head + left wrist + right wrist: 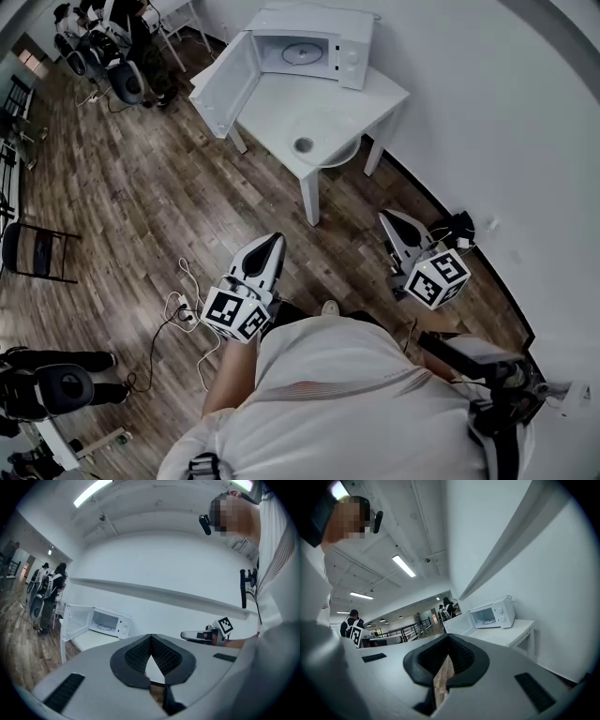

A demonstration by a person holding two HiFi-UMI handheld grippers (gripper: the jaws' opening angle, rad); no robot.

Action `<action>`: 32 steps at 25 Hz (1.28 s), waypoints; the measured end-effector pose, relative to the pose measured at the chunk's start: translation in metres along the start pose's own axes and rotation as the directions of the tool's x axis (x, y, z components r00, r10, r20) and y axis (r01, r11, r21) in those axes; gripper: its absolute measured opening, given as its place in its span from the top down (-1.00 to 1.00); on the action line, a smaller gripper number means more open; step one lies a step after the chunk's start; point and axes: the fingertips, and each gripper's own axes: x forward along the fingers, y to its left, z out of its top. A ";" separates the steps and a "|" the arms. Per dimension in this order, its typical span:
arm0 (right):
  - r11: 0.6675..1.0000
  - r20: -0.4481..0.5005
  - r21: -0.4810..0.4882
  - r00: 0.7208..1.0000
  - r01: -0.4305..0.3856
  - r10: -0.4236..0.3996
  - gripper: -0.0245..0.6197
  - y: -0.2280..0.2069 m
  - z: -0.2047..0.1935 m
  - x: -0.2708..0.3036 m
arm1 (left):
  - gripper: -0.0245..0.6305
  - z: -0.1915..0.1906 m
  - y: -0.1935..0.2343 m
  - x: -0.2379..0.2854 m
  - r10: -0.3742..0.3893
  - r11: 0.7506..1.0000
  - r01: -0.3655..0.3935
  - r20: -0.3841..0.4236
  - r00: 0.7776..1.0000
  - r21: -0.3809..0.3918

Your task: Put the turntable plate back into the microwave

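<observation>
person holding both grippers out level in front of the body, left gripper [275, 240] pointing ahead with jaws closed tip to tip, right gripper [386, 217] doing the same, jaws pressed together, bare left forearm [232, 373] showing

We've got the clear round glass turntable plate [326, 139] lying flat on the white square table [277, 98], with its rim poking a bit past the table's near edge. The white boxy microwave [354, 42] sits at the back of that table, behind the plate, with its door [225, 86] swung wide open to the left. There's some round shape on the cavity floor, but we can't tell what it is.
</observation>
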 end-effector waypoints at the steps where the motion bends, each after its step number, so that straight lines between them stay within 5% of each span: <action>1: 1.000 -0.008 0.012 1.000 -0.003 0.003 0.91 -0.008 -0.003 0.003 | 0.89 -0.001 0.001 0.009 0.005 1.000 -0.005 -0.013 1.000 -0.003; 15: 0.997 -0.018 0.040 0.998 0.060 -0.060 0.91 -0.073 0.005 0.042 | 0.89 0.001 0.040 0.096 -0.073 0.997 0.072 -0.038 0.997 -0.021; 32: 0.991 -0.054 0.042 0.991 0.128 -0.125 0.91 -0.121 0.034 0.208 | 0.89 0.025 0.196 0.197 -0.160 0.984 0.153 -0.077 0.984 -0.091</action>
